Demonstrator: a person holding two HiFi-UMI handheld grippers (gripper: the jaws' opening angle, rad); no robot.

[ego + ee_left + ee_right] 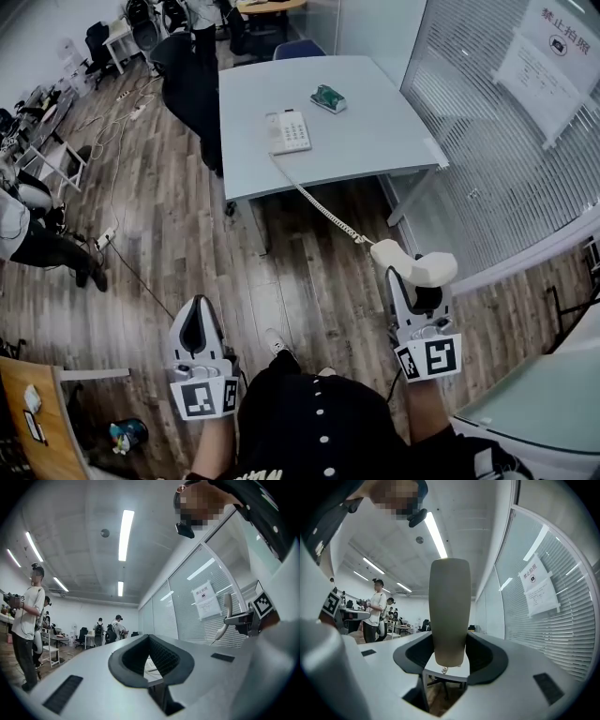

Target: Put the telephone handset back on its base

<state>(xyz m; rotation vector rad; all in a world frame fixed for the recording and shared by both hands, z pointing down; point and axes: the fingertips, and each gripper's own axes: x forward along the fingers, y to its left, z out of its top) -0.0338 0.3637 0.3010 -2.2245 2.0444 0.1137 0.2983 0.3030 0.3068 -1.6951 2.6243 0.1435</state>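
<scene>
The right gripper (pixel 413 282) pinches one handset (pixel 418 265), a smooth cream plastic bar with rounded ends, gripped at its middle. In the right gripper view the handset (pixel 450 606) stands up between the two dark ribbed pads of the right gripper (pixel 450 641), which press on its sides. It hangs over the floor (pixel 159 225), well apart from the base (pixel 288 131).

The base is a single flat, pale, rectangular box with a grid of small buttons. It lies on a light grey table (pixel 375 141) with a smooth matte top and rounded corners. One coiled cord (pixel 319 206), thin and springy, runs from the base over the table's near edge and down to the handset. One small greenish object (pixel 329 97) also sits on the table, apart from the base; what it is cannot be told.

The left gripper (pixel 197 311) is held low and holds nothing. In the left gripper view its two grey fingers meet at their tips, leaving only the hollow between the black pads of the left gripper (pixel 149 641).

Each of the two grippers is smooth white plastic and carries a cube with black square markers. The floor is brown wood planks. Beside the table stands a glass wall (pixel 487 159) with fine horizontal blinds, and two white paper sheets (pixel 548 56) are stuck to it.
</scene>
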